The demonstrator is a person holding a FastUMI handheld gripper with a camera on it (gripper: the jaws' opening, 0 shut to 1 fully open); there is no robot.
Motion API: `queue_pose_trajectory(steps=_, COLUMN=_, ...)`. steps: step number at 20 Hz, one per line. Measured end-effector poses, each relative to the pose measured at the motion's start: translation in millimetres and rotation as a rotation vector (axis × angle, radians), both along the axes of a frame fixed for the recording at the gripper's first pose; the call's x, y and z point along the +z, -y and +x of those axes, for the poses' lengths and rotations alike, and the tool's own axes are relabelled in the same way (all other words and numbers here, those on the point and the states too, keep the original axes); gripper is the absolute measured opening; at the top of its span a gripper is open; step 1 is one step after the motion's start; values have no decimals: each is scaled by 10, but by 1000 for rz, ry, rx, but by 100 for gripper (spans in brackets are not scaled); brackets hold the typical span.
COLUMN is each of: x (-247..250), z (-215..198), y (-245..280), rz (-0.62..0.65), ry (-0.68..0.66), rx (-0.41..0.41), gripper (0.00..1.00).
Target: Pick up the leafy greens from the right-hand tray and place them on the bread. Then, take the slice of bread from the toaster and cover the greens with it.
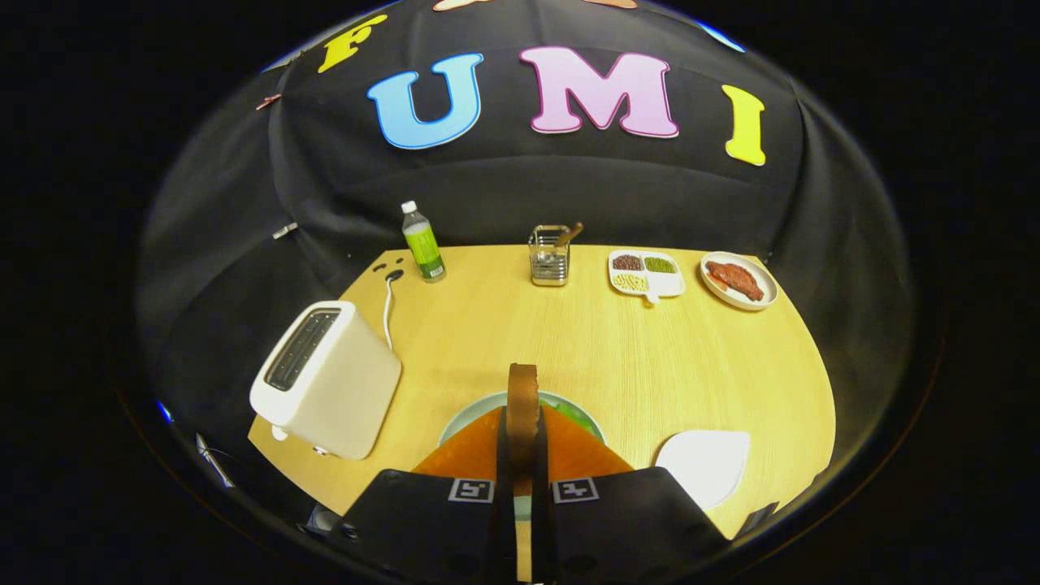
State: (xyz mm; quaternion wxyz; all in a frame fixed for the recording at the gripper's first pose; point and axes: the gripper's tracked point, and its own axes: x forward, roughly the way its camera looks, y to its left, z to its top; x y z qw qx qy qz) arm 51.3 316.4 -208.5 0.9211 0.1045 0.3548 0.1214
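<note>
Brown-crusted and seen edge-on, a slice of bread (522, 406) stands upright between the two fingers of the gripper (522, 455), which are drawn in narrow and press on its two flat faces. Its long axis runs straight up from the fingers, the rounded top crust reaching well above their tips, its thin edge facing the camera. The lower end of the slice is lost between the fingers.

Just beyond and below the fingers sits a pale green plate (470, 416); a bit of leafy greens (578, 414) shows on it just right of the held slice. Most of the plate and whatever else lies on it are covered by the fingers, so the lower bread cannot be made out.

To the right of the fingers lies a white tray (705, 465), partly cut off by the gripper body. To the left stands a cream toaster (327, 378) on the wooden table (617, 357), its cord (388, 313) running back toward a green bottle (423, 243). Along the far edge sit a metal utensil holder (550, 256), a divided dish of beans (646, 273) and a plate of meat (738, 280).
</note>
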Motion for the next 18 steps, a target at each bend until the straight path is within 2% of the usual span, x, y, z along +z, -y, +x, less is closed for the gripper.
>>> queue_pose_trajectory(steps=3, x=-125, z=3, y=-244, rz=96, ry=-44, rx=-31, gripper=11)
queue_pose_trajectory(steps=6, x=-264, z=108, y=-427, rz=236, ry=-86, rx=-110, gripper=11)
queue_pose_trajectory(steps=8, x=-475, z=124, y=-423, rz=265, ry=-124, rx=-156, gripper=12)
queue_pose_trajectory(steps=10, x=-680, z=149, y=-197, rz=199, ry=-121, rx=-203, gripper=11)
queue_pose_trajectory(steps=11, x=-763, z=134, y=-134, rz=164, ry=-115, rx=-200, gripper=11)
queue_pose_trajectory(steps=18, x=-1240, z=84, y=63, rz=-61, ry=-147, rx=-109, gripper=11)
